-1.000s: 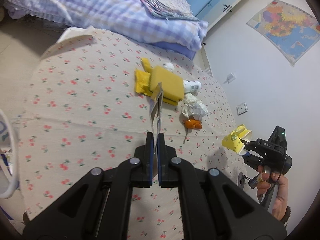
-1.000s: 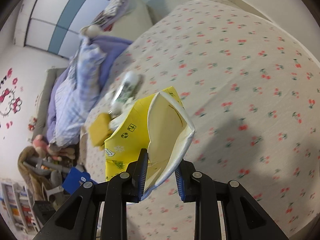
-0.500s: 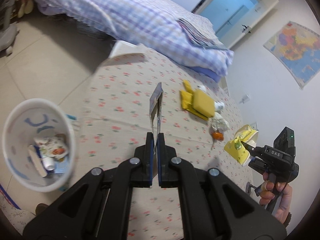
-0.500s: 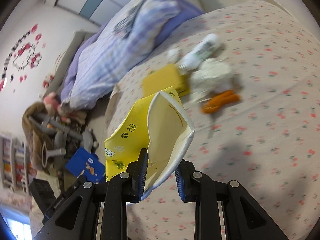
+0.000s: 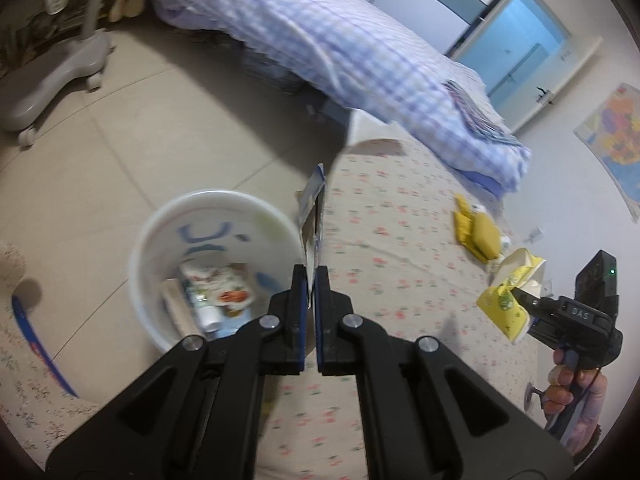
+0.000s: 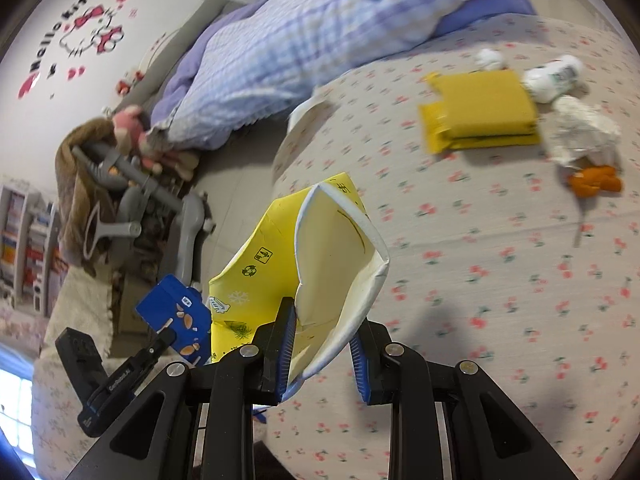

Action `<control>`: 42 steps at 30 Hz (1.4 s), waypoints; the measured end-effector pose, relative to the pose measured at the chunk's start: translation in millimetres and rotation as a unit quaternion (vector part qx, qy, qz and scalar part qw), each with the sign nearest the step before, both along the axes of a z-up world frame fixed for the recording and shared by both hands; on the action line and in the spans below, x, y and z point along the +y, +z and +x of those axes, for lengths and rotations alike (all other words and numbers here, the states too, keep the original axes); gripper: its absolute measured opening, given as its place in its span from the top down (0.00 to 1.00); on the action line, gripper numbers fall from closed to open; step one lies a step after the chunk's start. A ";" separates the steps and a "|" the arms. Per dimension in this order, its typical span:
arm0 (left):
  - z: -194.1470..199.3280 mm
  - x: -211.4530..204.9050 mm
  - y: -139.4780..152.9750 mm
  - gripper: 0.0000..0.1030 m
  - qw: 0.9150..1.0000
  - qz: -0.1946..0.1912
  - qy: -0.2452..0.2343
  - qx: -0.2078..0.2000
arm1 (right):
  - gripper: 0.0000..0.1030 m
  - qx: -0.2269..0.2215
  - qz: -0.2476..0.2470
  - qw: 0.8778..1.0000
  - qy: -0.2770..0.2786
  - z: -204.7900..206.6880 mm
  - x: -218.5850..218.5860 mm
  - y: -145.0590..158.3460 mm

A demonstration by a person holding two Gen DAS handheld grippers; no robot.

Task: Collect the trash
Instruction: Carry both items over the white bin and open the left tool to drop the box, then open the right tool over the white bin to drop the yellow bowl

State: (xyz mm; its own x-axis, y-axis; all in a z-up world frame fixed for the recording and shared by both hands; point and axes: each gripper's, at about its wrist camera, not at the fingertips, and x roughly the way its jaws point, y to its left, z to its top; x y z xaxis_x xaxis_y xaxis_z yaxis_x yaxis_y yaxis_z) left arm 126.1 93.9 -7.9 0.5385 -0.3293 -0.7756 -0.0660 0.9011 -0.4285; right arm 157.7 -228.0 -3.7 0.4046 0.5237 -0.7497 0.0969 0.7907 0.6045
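Bed [image 5: 360, 52]: checked quilt, far ahead of the tongs.
Map [image 5: 612, 136]: wall, upper right.
Chair base [image 5: 52, 72]: grey, possibly, far left.

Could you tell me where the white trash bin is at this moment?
In the left wrist view, the white trash bin stands on the floor left of the table, just beyond the left gripper.
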 end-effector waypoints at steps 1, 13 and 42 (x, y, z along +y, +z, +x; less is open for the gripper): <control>-1.6 6.4 -2.3 0.96 1.000 0.002 0.006 0.003 | 0.74 0.001 0.000 1.000 0.006 1.8 7.7 -0.9; -1.4 48.7 -31.1 0.26 0.996 0.068 0.048 0.041 | 0.74 0.004 -0.005 0.998 0.067 16.0 87.1 -12.6; -20.8 91.9 -41.3 0.06 0.979 0.136 0.099 0.113 | 0.30 0.025 -0.009 0.990 0.135 37.5 194.0 -50.5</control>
